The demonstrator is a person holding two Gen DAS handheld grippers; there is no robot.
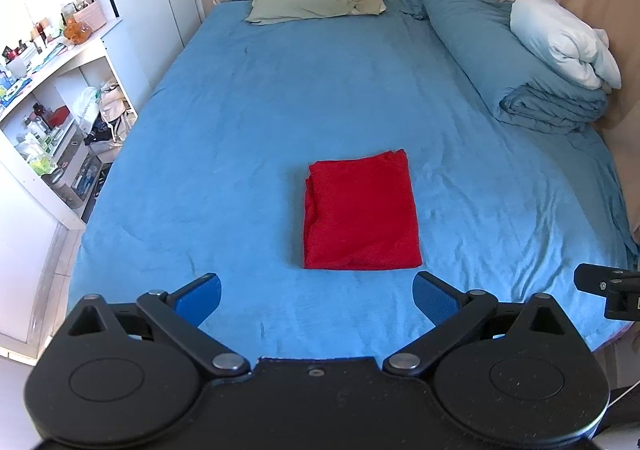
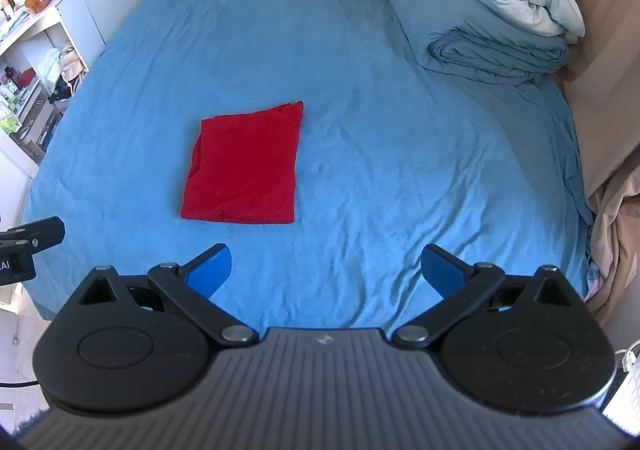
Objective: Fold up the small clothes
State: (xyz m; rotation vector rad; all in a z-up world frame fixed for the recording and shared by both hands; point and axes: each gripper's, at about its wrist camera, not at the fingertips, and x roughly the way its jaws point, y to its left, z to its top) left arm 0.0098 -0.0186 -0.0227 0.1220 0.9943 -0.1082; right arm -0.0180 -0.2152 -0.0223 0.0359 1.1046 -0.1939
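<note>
One folded red garment [image 1: 362, 216], lying flat mid-bed on the blue sheet [image 1: 248, 122], clear of the left gripper [image 1: 317, 296] and right gripper [image 2: 326, 270], both spread wide and empty; risk: a single-layer pinch would likely drag the stack open.

A bed [image 1: 248, 122] is covered by a blue sheet. A folded red garment [image 1: 360, 210] is laid flat near its front middle. A green pillow [image 1: 316, 2] is placed at the head, a rolled blue duvet [image 1: 520, 66] along the right side.
</note>
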